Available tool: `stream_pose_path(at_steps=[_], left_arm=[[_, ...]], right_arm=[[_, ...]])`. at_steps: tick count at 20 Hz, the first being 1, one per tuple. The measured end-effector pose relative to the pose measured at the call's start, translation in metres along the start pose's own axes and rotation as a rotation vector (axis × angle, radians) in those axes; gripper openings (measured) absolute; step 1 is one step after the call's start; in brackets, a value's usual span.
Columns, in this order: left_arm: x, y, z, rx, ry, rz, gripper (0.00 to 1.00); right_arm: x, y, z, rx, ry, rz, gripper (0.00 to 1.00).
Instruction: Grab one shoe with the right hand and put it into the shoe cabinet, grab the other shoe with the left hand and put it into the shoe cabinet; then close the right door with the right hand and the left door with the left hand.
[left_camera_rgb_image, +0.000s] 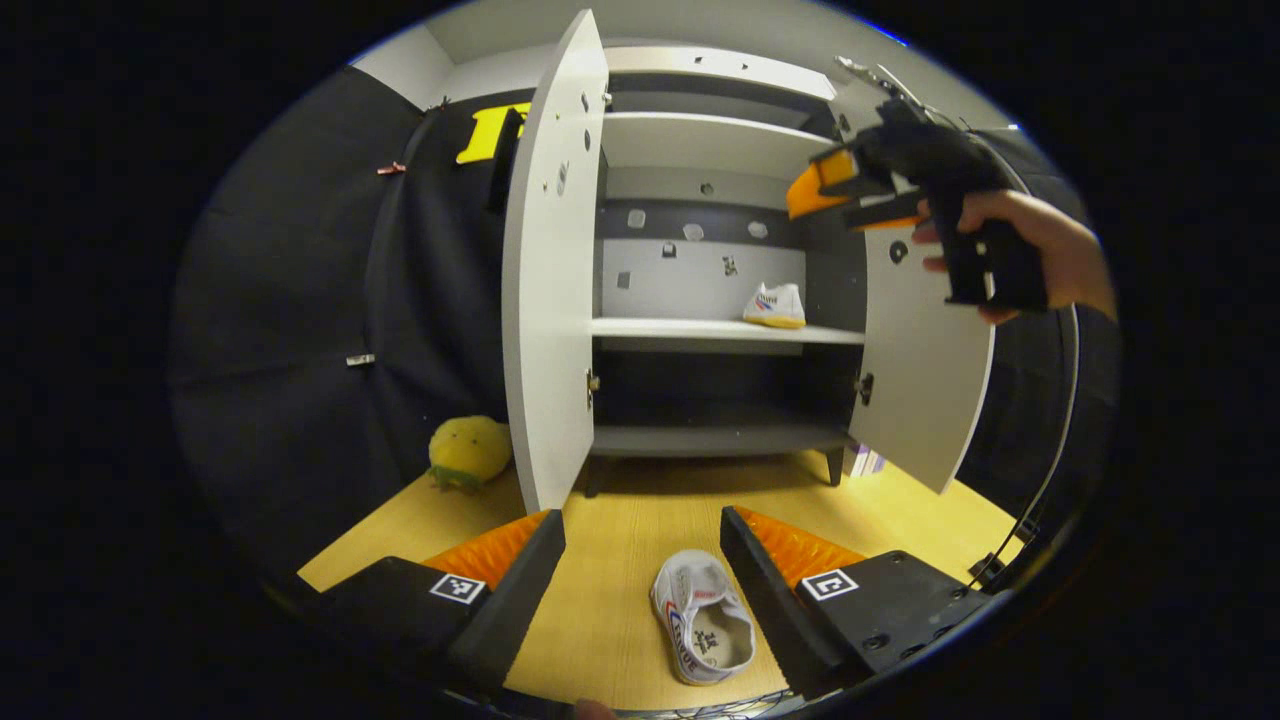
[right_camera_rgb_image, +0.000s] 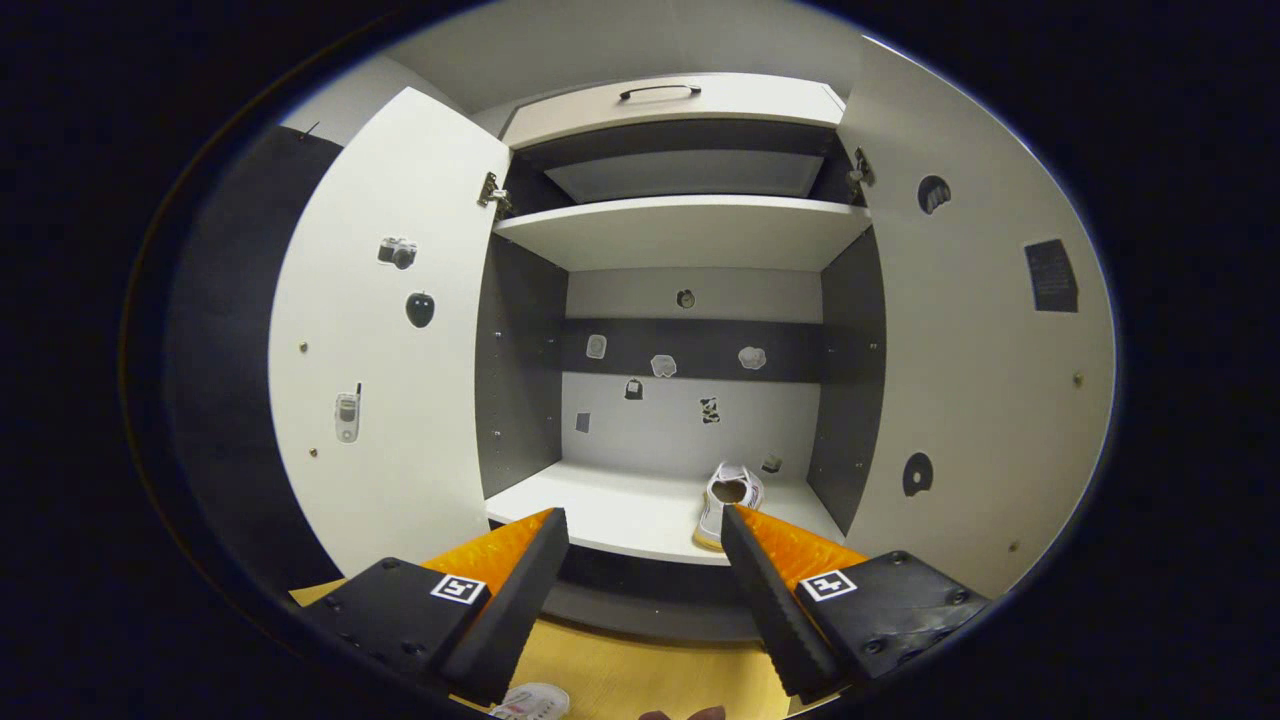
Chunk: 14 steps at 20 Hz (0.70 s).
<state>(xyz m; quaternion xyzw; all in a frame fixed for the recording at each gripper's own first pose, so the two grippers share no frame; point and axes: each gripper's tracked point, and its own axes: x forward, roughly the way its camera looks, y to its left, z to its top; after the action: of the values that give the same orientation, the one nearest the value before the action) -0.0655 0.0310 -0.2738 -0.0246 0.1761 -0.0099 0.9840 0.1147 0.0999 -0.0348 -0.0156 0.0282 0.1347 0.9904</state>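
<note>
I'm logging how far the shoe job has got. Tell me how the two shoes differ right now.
The shoe on the shelf sits inside the cabinet, on its middle shelf near the right side; the shoe on the floor lies on the wooden floor in front, outside it. The shelf shoe is free of both claws; the floor shoe lies between the left claw's open fingers, ungripped. Both are white low sneakers with red and blue side marks.

Left gripper (left_camera_rgb_image: 640, 580) open, a shoe (left_camera_rgb_image: 703, 617) on the floor between its fingers. Ahead, the cabinet (left_camera_rgb_image: 700, 300) stands open, another shoe (left_camera_rgb_image: 775, 305) shelved.
</note>
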Motion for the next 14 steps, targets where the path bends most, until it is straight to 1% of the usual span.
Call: stream_pose_path(at_steps=[2, 4, 6, 7, 8, 9, 10, 11, 12, 14], left_arm=[[0.007, -0.007, -0.039, 0.025, 0.068, -0.015, 0.98], [0.017, -0.014, -0.073, 0.045, 0.128, -0.030, 0.97], [0.022, -0.025, -0.108, 0.044, 0.193, -0.060, 0.94], [0.032, -0.028, -0.120, 0.048, 0.215, -0.063, 0.87], [0.041, -0.027, -0.128, 0.060, 0.229, -0.056, 0.83], [0.049, -0.026, -0.135, 0.072, 0.236, -0.050, 0.75], [0.056, -0.027, -0.142, 0.082, 0.243, -0.051, 0.71], [0.064, -0.028, -0.149, 0.088, 0.250, -0.052, 0.65], [0.072, -0.029, -0.154, 0.094, 0.257, -0.055, 0.65], [0.085, -0.033, -0.158, 0.093, 0.253, -0.069, 0.61]], right_arm=[[-0.026, -0.005, -0.003, -0.025, 0.002, -0.001, 0.98], [-0.041, -0.010, -0.007, -0.042, 0.008, -0.009, 0.98], [-0.057, -0.017, -0.009, -0.044, 0.017, -0.014, 0.98], [-0.065, -0.020, -0.009, -0.041, 0.023, -0.018, 0.98], [-0.071, -0.023, -0.010, -0.041, 0.029, -0.020, 0.98], [-0.078, -0.027, -0.011, -0.040, 0.037, -0.025, 0.98], [-0.083, -0.030, -0.012, -0.040, 0.043, -0.029, 0.98], [-0.089, -0.033, -0.012, -0.038, 0.048, -0.033, 0.98], [-0.094, -0.037, -0.010, -0.038, 0.047, -0.037, 0.98], [-0.097, -0.043, -0.010, -0.054, 0.037, -0.042, 0.98]])
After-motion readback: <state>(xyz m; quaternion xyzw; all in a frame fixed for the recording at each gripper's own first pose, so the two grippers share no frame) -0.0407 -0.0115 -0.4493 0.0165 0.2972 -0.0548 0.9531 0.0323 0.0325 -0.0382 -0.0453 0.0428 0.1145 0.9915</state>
